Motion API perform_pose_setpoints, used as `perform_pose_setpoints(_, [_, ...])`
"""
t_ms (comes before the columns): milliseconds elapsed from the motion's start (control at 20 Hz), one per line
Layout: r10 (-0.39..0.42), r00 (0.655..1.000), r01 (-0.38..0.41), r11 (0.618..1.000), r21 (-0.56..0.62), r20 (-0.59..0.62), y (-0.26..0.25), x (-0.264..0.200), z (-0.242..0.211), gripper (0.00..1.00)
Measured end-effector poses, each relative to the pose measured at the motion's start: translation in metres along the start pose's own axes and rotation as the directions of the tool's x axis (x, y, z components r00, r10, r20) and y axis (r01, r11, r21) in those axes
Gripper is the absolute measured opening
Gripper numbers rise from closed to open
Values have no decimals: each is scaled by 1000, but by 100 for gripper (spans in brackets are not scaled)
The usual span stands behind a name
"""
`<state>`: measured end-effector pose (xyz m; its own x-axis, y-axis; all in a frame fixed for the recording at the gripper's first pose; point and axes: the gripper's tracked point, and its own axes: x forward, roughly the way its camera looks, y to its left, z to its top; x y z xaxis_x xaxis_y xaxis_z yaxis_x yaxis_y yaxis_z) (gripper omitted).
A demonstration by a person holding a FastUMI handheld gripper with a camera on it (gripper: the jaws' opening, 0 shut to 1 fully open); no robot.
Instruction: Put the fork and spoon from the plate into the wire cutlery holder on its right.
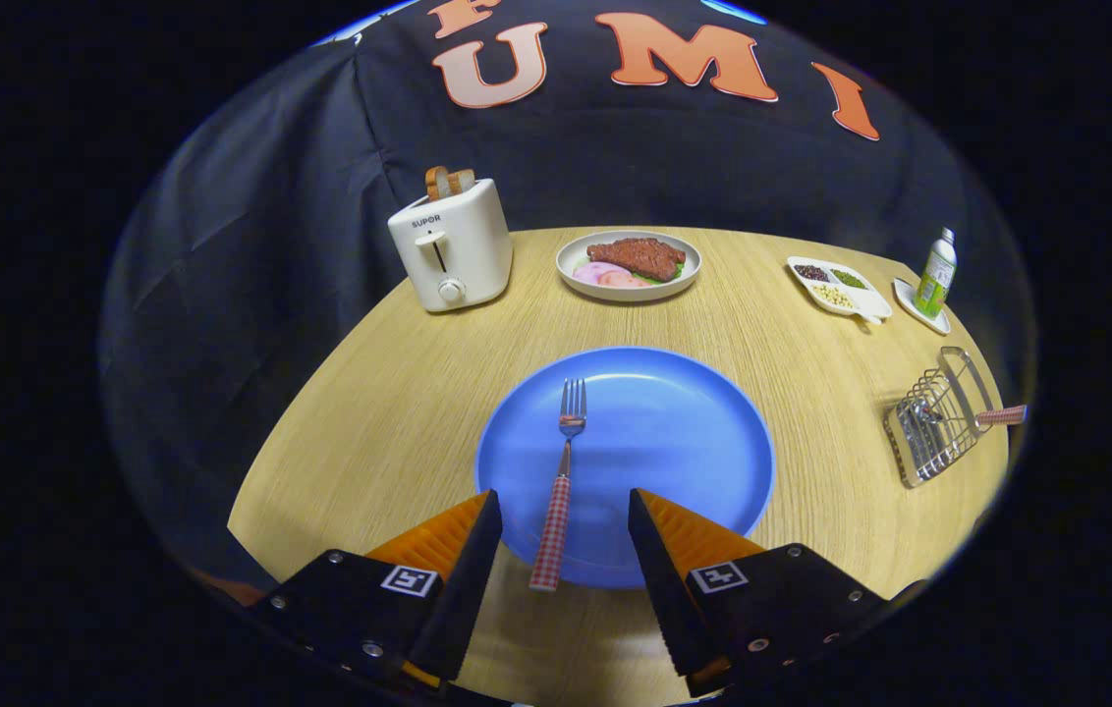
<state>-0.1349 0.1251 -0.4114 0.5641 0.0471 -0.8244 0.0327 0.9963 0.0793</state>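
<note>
Round wood table (389,412), booth cloth behind. Fork (561,471) lies on blue plate (694,442), handle overhanging the rim at 6 o'clock, between the spread fingers of the gripper (564,511), nothing pinched. Wire cutlery holder (939,417) at 3 o'clock near the table edge already holds a checked handle, likely the spoon. Fork left; open tabletop between plate and holder.

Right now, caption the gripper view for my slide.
Open gripper straddles the fork handle on the blue plate; wire cutlery holder sits right.
</note>
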Motion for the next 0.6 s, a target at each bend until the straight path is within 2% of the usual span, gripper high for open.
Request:
perform_pose_setpoints(50, [1,1000,-1,1000,13,-7,0,5,-5,77])
perform_pose_setpoints(150, [10,1000,-9,999,44,-24,4,11,-16,67])
perform_pose_setpoints(200, [4,1000,-3,999,48,-30,4,15,-17,58])
perform_pose_setpoints(450, [-21,997,26,996,82,-69,-7,19,-19,26])
perform_pose_setpoints(500, [-13,997,20,996,88,-79,-5,21,-21,14])
perform_pose_setpoints(600, [-11,996,19,996,90,-92,-9,17,-16,10])
